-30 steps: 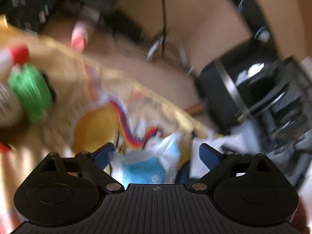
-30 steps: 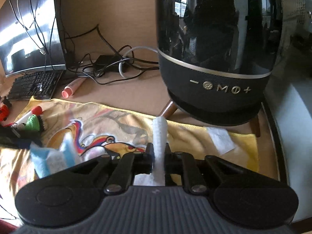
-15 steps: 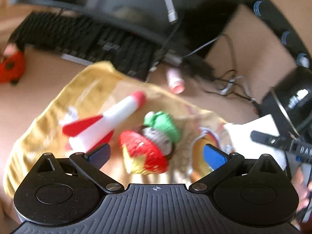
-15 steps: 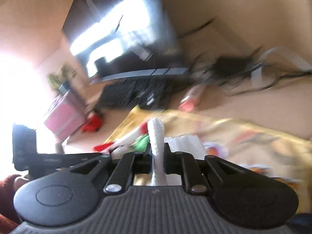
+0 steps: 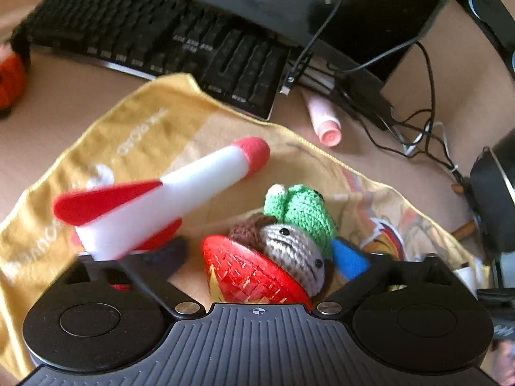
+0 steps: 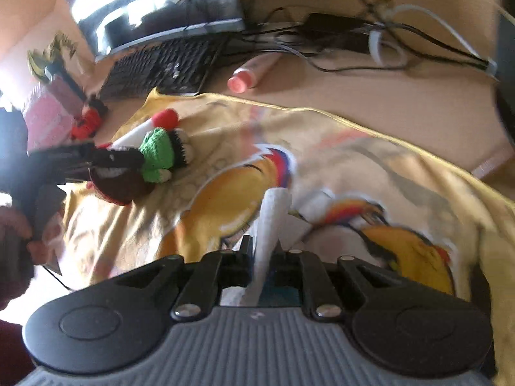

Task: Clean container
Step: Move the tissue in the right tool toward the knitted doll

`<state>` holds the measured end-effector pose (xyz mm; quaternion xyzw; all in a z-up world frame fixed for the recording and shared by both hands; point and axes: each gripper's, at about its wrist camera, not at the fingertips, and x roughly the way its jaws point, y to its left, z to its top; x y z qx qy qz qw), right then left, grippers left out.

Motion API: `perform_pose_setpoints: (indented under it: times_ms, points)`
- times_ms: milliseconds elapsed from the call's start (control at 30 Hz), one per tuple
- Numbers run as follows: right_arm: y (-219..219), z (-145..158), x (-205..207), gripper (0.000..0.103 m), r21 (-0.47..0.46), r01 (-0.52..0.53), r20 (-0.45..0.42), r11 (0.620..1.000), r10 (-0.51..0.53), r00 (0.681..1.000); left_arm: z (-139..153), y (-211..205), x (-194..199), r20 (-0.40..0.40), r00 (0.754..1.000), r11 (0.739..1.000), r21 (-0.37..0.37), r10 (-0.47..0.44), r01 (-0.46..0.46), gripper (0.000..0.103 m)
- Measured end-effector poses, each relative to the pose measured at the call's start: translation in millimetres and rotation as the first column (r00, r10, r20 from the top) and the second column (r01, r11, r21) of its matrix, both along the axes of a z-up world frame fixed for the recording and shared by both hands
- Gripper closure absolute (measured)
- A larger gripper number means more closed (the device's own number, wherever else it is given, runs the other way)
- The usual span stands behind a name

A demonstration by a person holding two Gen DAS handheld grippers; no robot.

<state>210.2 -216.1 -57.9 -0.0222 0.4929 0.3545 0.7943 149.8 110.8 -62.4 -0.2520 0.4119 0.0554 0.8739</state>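
A shiny red container (image 5: 248, 273) lies tilted on the yellow printed cloth (image 5: 145, 122), with a grey crochet toy (image 5: 289, 251) and a green crochet toy (image 5: 302, 212) in it. My left gripper (image 5: 260, 257) straddles it and its jaws are closing; a gap still shows beside the dark left finger (image 5: 173, 254). A white and red rocket toy (image 5: 180, 193) lies just left of it. The right wrist view shows the same container (image 6: 122, 189) under the left gripper (image 6: 109, 160). My right gripper (image 6: 264, 249) is shut on a rolled white wipe (image 6: 273, 215) above the cloth (image 6: 402, 173).
A black keyboard (image 5: 161, 45) and monitor base lie behind the cloth. A pink tube (image 5: 323, 119) and tangled cables (image 5: 418, 122) sit at the back right. A black speaker (image 5: 492, 202) stands at the right edge. An orange-red toy (image 5: 9, 77) is far left.
Both views swung from the black speaker to the toys at the cloth's left end. My left gripper came down over the red container and its jaws narrowed. The right gripper kept the wipe.
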Motion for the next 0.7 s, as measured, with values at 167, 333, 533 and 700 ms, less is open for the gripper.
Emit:
perform_pose_setpoints:
  times_ms: [167, 333, 533, 700]
  points:
    - [-20, 17, 3, 0.091, 0.113, 0.068, -0.011, 0.991, -0.068, 0.998, 13, -7, -9, 0.072, 0.994, 0.994, -0.067, -0.079, 0.084, 0.032]
    - [-24, 46, 12, 0.091, 0.239, 0.089, 0.010, 0.967, -0.094, 0.996, 39, -42, -21, 0.194, 0.933, 0.943, -0.078, -0.303, 0.322, 0.029]
    - [7, 69, 11, 0.091, 0.259, 0.029, 0.081, 0.965, -0.052, 0.995, 12, -63, -20, 0.076, 0.944, 0.946, -0.034, -0.320, 0.324, 0.020]
    - [43, 78, -6, 0.091, 0.347, -0.097, 0.083, 0.933, 0.073, 0.994, 23, -70, -38, 0.077, 0.947, 0.950, 0.062, -0.311, 0.307, 0.006]
